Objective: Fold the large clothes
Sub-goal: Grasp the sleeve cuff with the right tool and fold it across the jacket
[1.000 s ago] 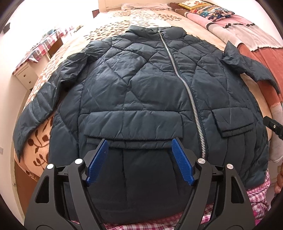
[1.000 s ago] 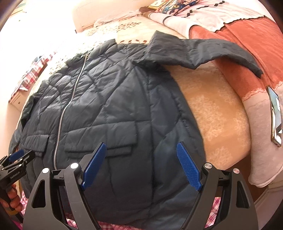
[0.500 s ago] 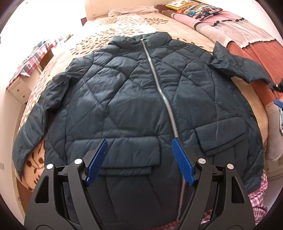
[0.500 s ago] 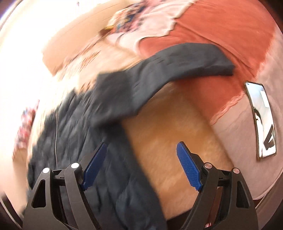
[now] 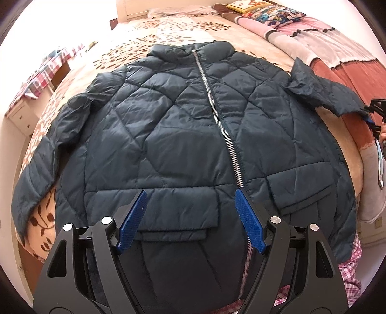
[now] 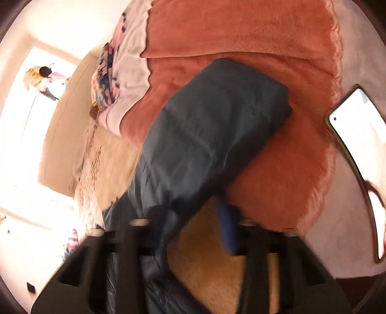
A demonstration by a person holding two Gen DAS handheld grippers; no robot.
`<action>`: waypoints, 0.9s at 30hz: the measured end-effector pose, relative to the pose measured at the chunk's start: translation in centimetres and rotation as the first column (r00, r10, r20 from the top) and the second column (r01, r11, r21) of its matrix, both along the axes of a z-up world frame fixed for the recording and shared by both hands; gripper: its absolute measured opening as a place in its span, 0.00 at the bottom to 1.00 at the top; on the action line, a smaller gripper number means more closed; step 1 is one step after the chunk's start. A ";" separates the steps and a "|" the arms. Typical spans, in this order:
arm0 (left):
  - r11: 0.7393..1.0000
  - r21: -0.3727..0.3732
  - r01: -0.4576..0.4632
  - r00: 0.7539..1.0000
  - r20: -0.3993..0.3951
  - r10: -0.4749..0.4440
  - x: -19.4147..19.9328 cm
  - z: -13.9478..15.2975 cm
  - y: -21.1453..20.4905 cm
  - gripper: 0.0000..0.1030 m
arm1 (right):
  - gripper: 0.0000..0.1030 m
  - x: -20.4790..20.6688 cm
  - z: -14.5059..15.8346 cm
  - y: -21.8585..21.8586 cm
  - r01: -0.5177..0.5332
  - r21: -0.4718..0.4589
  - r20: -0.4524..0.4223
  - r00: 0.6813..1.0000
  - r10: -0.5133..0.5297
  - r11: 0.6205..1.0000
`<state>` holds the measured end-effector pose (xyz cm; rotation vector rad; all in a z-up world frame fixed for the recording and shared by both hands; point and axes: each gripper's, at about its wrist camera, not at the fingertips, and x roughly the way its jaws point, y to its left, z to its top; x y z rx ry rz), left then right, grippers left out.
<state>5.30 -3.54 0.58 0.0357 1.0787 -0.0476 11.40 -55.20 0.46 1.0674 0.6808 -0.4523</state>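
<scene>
The puffy jacket [image 5: 188, 145] looked light, soft and slippery, its sleeve [image 6: 205, 135] between the right gripper's [image 6: 193, 224] just-closing jaws, the left gripper [image 5: 190, 217] hanging wide.

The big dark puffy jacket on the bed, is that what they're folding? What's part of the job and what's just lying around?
Part of the job:
- dark quilted zip-up jacket, spread flat on the bed
- its sleeve, lying between the right gripper's jaws, which have just been closing
- left gripper, open above the hem

Just lying about:
- smartphone
- orange fleece blanket
- colourful patterned pillow
- checked cloth
</scene>
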 end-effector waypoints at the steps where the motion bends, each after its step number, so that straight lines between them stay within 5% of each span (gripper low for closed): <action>1: 1.000 -0.003 -0.008 1.000 0.002 0.008 -0.2 0.0 0.4 0.72 | 0.09 0.1 0.7 0.1 -0.002 -0.023 0.009 1.000 0.002 1.000; 4: 0.999 -0.014 -0.031 0.999 0.006 0.032 -0.5 -0.1 1.7 0.72 | 0.06 0.6 5.1 2.1 -0.033 -0.215 0.038 0.998 0.042 0.976; 8: 0.995 -0.045 -0.084 0.996 0.026 0.085 -1.0 0.1 4.0 0.72 | 0.06 1.5 12.3 7.9 -0.123 -0.480 0.089 0.978 0.188 0.868; 12: 0.987 -0.077 -0.141 0.988 0.054 0.146 -1.4 0.7 6.5 0.72 | 0.06 2.5 18.4 18.7 -0.250 -0.740 0.063 0.898 0.435 0.624; 14: 0.981 -0.091 -0.172 0.981 0.073 0.179 -1.8 1.0 8.1 0.72 | 0.06 3.2 19.6 25.3 -0.323 -0.810 0.016 0.821 0.570 0.489; 17: 0.971 -0.108 -0.212 0.970 0.095 0.223 -2.3 1.5 10.1 0.72 | 0.06 4.4 18.8 33.3 -0.420 -0.842 -0.073 0.711 0.699 0.339; 22: 0.952 -0.127 -0.279 0.952 0.097 0.291 -3.3 1.2 13.3 0.72 | 0.05 7.2 12.5 43.6 -0.583 -0.793 -0.226 0.554 0.801 0.179; 27: 0.937 -0.132 -0.323 0.939 0.081 0.335 -4.1 0.2 15.7 0.72 | 0.06 9.0 4.5 49.4 -0.735 -0.677 -0.427 0.445 0.787 0.048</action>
